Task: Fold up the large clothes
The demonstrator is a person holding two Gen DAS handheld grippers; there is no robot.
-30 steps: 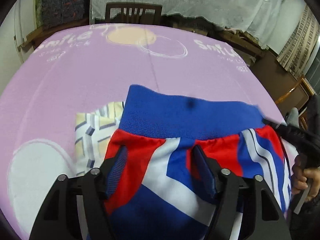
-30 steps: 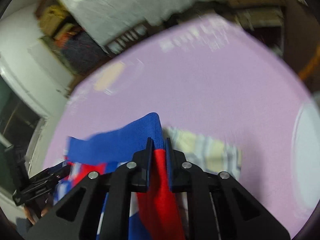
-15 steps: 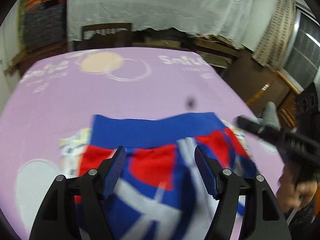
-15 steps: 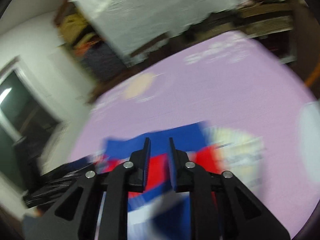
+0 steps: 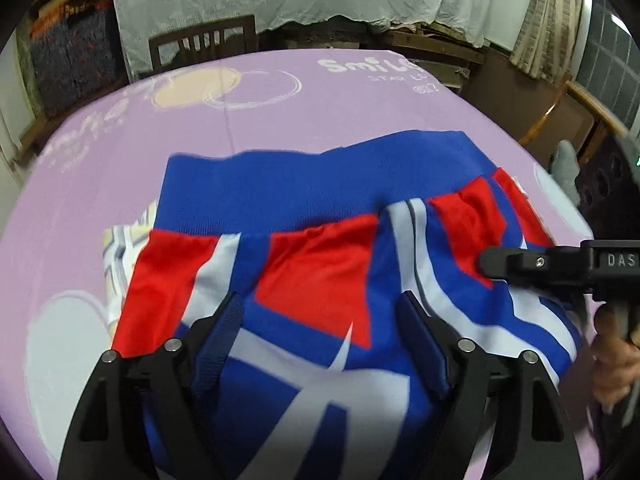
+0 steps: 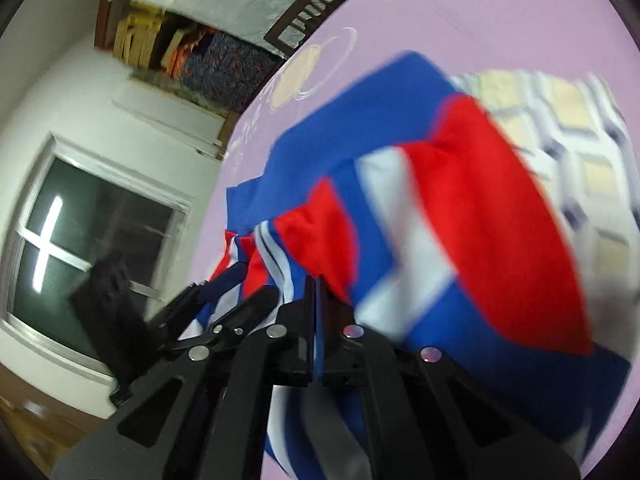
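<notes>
Left gripper (image 5: 320,320) spread over jersey (image 5: 320,240), purple tablecloth (image 5: 280,112)

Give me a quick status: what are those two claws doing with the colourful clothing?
Left gripper open above the red, white and blue garment, jaws just widened. Right gripper shut. Garment lies on the purple cover, partly over a patterned cloth.

Wooden chair (image 5: 202,42) behind lilac tablecloth (image 5: 320,108)

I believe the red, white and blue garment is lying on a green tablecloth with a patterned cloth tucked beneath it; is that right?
Not quite: the tablecloth is lilac, not green, as the left wrist view shows. The rest holds: the red, white and blue garment lies on it with a patterned cloth tucked beneath.
</notes>
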